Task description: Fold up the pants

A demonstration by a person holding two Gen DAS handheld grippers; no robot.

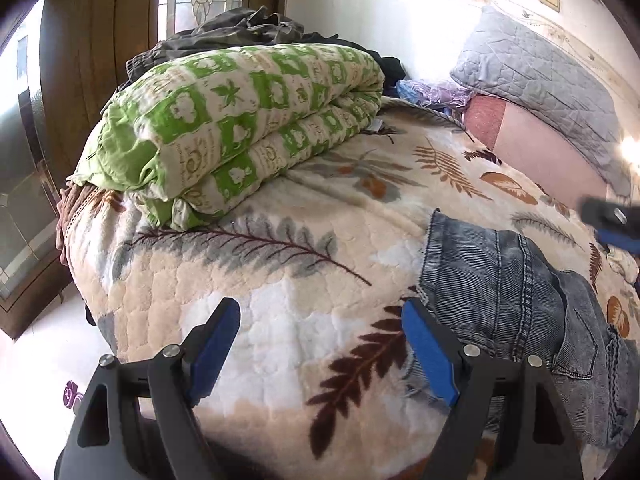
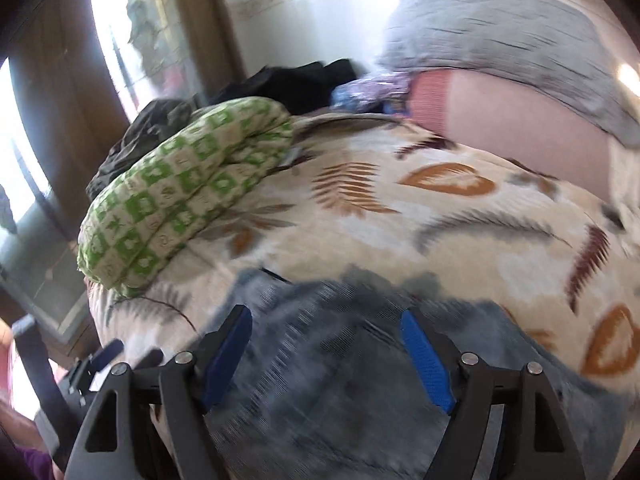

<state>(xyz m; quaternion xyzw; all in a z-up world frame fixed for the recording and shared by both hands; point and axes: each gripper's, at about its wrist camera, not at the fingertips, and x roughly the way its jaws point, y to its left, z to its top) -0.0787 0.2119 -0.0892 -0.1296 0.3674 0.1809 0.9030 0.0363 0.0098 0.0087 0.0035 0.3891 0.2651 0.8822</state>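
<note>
I am holding the left gripper [image 1: 320, 320] spread wide over the leaf-print bedspread [image 1: 280, 264]; the jeans [image 1: 520, 280] are lying at the frame's lower right. My right gripper [image 2: 326, 334], equally wide, is hovering over their blurred denim.

Folded quilt [image 1: 240, 128] crowding bed's left

Left gripper [image 1: 320, 344]: two matte black angular plastic fingers, each with triangular cut-outs in the base links and round silver pivot pins at the joints. Inner faces carry bright blue ribbed pads [image 1: 430, 354].

Right gripper [image 2: 326, 354]: same build, with black linkage arms, silver pins, blue textured pads [image 2: 428, 360]. Motion blur softens detail here.

In the left wrist view, the right gripper's black tip with a blue pad and one silver pin shows at the frame's right edge.
</note>
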